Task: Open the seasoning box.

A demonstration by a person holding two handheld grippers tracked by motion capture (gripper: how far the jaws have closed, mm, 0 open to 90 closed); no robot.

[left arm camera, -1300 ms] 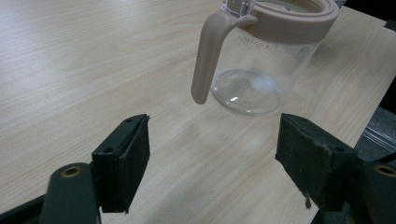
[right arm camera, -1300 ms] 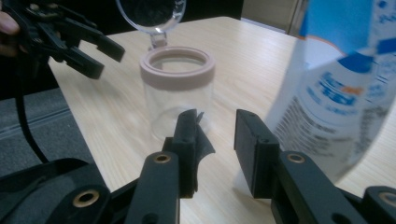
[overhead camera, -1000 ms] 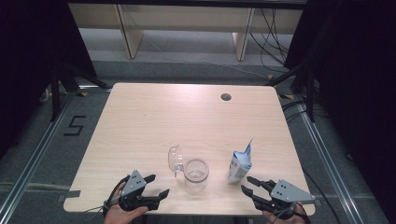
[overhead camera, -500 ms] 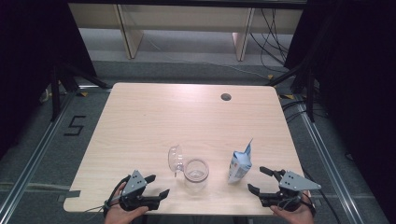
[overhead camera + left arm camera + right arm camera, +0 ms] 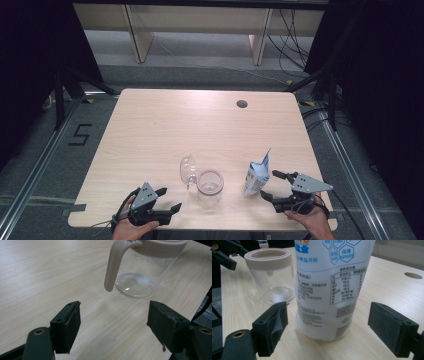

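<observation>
Pale wooden table (image 5: pixel 165 130), rectangular, with a round cable hole (image 5: pixel 242 104) toward 1 o'clock. Clear glass jug (image 5: pixel 210 186) with a pinkish-beige plastic rim and handle, upright near the table's 6 o'clock edge, its lid (image 5: pixel 187 170) hinged open at its 10 o'clock; white printed salt bag (image 5: pixel 256 176), top torn open, upright at the jug's 3 o'clock, apart from it. Right gripper (image 5: pixel 273 185), jaws spread wide, at the bag's 4 o'clock without touching it; left gripper (image 5: pixel 167 199), jaws likewise apart and empty, at the jug's 8 o'clock.

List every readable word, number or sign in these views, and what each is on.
"5": black mark on the grey floor left of the wooden table.
"盐业", "低钠盐", "保障": white plastic salt bag with blue print.
The bag's nutrition table and barcode text: too small to read.
</observation>
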